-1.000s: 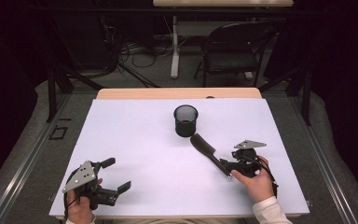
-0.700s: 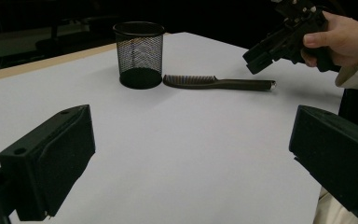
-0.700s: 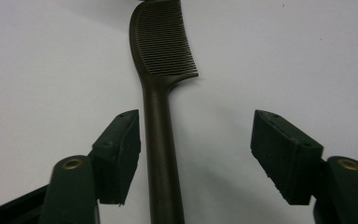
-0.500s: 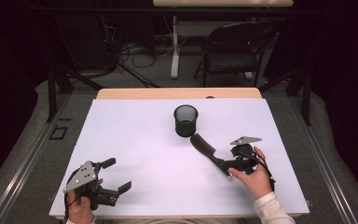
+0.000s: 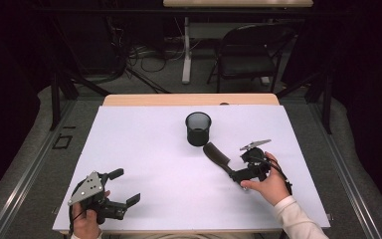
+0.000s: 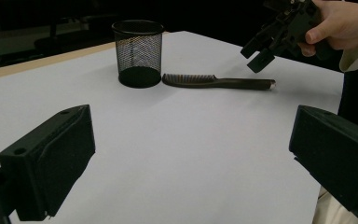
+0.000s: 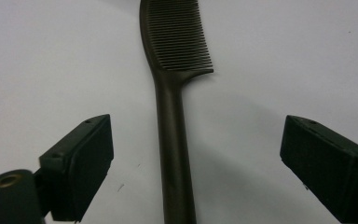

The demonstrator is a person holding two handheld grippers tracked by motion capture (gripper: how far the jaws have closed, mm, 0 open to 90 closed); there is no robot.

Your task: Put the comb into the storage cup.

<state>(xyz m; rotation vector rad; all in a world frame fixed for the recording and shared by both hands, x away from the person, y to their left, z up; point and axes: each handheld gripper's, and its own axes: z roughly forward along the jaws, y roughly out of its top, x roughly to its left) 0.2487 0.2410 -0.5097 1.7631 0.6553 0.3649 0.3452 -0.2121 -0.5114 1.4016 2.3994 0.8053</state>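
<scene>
A dark comb [image 5: 218,157] lies flat on the white table [image 5: 144,149], its toothed end close to a black mesh cup [image 5: 198,128]. My right gripper [image 5: 237,175] hovers over the comb's handle end. In the right gripper view the handle [image 7: 174,140] runs between the wide-open jaws of the right gripper [image 7: 200,161] without touching either one. My left gripper [image 5: 124,186] is held open near the front left edge with nothing in it. The left gripper view shows the cup [image 6: 138,53], the comb [image 6: 216,82] and the right gripper [image 6: 260,50] tilted down above the handle tip.
A wooden strip [image 5: 189,99] borders the table's far edge. Beyond it stand a black chair [image 5: 251,55] and a desk leg [image 5: 186,50] amid floor cables. Bare white surface stretches across the table's left half.
The right gripper has moved a little left and forward, closer over the comb's handle. The left gripper, the comb and the cup have stayed put.
</scene>
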